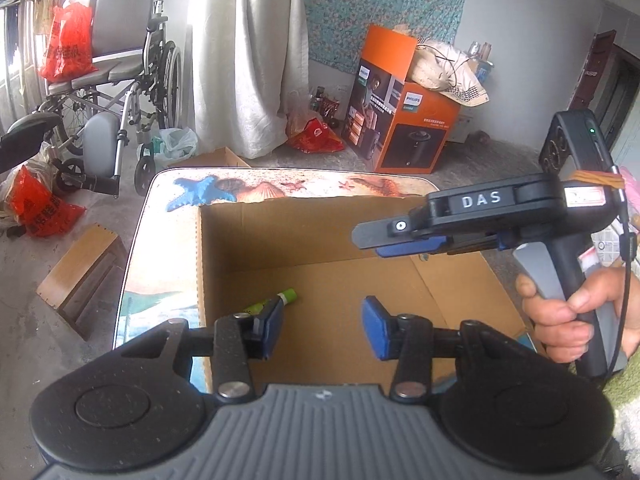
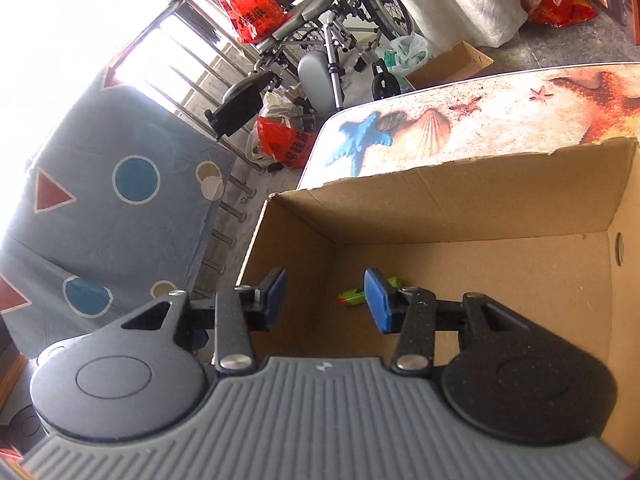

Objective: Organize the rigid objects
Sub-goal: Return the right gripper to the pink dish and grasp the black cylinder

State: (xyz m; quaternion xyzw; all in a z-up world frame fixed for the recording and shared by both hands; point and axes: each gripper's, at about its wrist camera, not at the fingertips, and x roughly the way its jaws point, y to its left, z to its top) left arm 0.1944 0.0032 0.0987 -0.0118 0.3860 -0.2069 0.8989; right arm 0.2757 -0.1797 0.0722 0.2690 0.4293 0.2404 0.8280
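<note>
Left gripper hung over the cardboard box w/ jaws partway apart, nothing btwn the blue pads. Right gripper likewise part-open & empty over the same box; in the left view it showed side-on, gripped by a hand. 1 green tube-like item lay on the box floor near the left wall, half hidden behind a left pad; in the right view partly blocked, label unreadable. Box sat on a seashell-print table, near edge cut off.

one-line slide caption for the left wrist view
Open left claw over a cardboard box holding a green marker, right claw alongside.
</note>
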